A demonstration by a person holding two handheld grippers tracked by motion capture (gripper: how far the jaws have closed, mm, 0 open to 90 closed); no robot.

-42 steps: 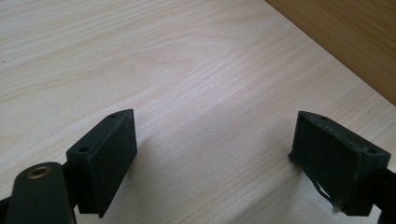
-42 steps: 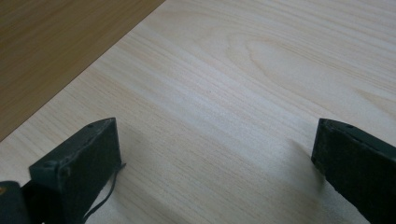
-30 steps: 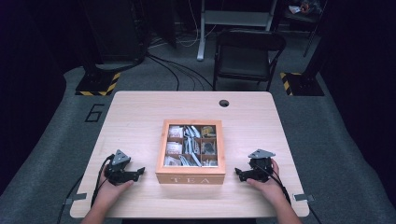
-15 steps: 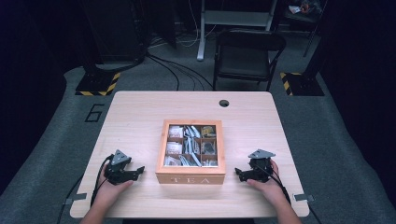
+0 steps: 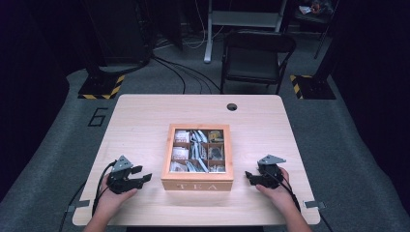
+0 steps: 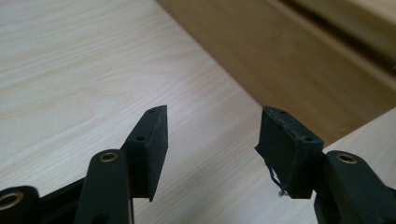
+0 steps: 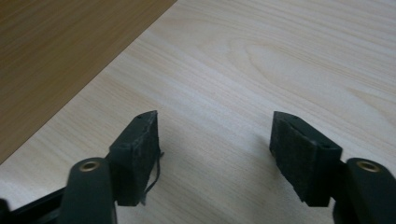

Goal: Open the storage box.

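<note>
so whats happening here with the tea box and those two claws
A person sits at a wooden table with a claw in each hand, one on either side of a wooden tea box marked TEA. The box has a clear top showing compartments of tea bags. The left claw and the right claw both point at the box's sides without touching it. Their jaws have just been closing, with nothing between them.

High view overhead, facing forward and down; tool views close, low, sharing table (image 5: 145,121) and box (image 5: 197,184)
</note>
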